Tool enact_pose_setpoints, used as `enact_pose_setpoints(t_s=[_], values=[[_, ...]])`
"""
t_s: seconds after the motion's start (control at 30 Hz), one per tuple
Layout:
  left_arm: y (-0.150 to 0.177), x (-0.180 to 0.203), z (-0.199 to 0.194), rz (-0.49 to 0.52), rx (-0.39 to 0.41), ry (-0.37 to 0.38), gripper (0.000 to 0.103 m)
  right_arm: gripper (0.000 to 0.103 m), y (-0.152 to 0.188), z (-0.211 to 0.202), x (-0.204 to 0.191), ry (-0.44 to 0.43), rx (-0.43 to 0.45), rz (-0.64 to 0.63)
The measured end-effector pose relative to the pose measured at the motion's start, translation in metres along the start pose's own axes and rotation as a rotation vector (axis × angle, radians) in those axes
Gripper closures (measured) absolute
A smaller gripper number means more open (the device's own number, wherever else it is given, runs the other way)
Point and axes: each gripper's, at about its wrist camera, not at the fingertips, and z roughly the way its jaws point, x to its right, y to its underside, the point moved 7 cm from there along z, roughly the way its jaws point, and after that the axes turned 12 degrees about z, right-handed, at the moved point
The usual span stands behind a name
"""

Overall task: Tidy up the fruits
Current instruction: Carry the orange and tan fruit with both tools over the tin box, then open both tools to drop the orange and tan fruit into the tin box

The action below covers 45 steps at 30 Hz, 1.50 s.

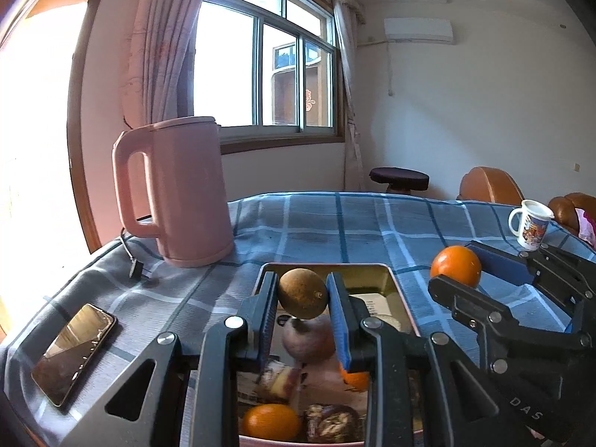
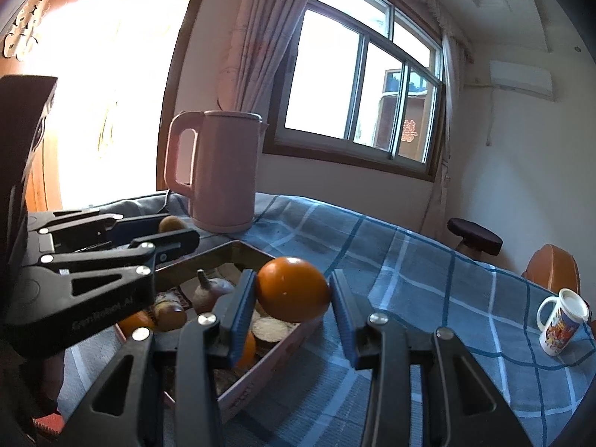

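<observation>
Nearby, kettle (image 1: 178,193), phone (image 1: 74,352) and mug (image 1: 530,229) flank the tray (image 1: 400,290).

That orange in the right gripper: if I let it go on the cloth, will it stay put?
Probably not. The orange is round and smooth, so it would likely roll on the checked cloth. The right gripper pinches only its sides, so it may slip. Releasing over the tin tray looks safer.

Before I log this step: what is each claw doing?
Left claw: closed on the brown fruit, above the tin.
Right claw: closed on the orange.
</observation>
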Motion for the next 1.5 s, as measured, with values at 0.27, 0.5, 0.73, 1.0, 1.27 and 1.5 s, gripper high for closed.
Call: enact_pose_setpoints(t_s=[0.27, 0.5, 0.73, 1.0, 1.27, 1.5], values=[[0.009, -0.015, 0.004, -0.012, -0.024, -0.016, 0.075, 0.060, -0.001, 0.006, -0.012, -0.019, -0.011, -0.012], [0.016, -0.027, 0.007, -0.025, -0.044, -0.025, 0.075, 0.060, 0.001, 0.017, -0.025, -0.039, -0.033, -0.030], [0.022, -0.034, 0.011, -0.031, -0.065, -0.018, 0.074, 0.060, 0.005, 0.030, -0.035, -0.060, -0.066, -0.029], [0.029, -0.034, 0.020, -0.035, -0.096, 0.001, 0.074, 0.060, 0.014, 0.043, -0.041, -0.072, -0.116, -0.037], [0.037, -0.032, 0.030, -0.024, -0.153, 0.019, 0.074, 0.060, 0.024, 0.056, -0.046, -0.076, -0.188, -0.055], [0.045, -0.028, 0.037, -0.008, -0.199, 0.035, 0.074, 0.058, 0.030, 0.059, -0.048, -0.092, -0.234, -0.052]])
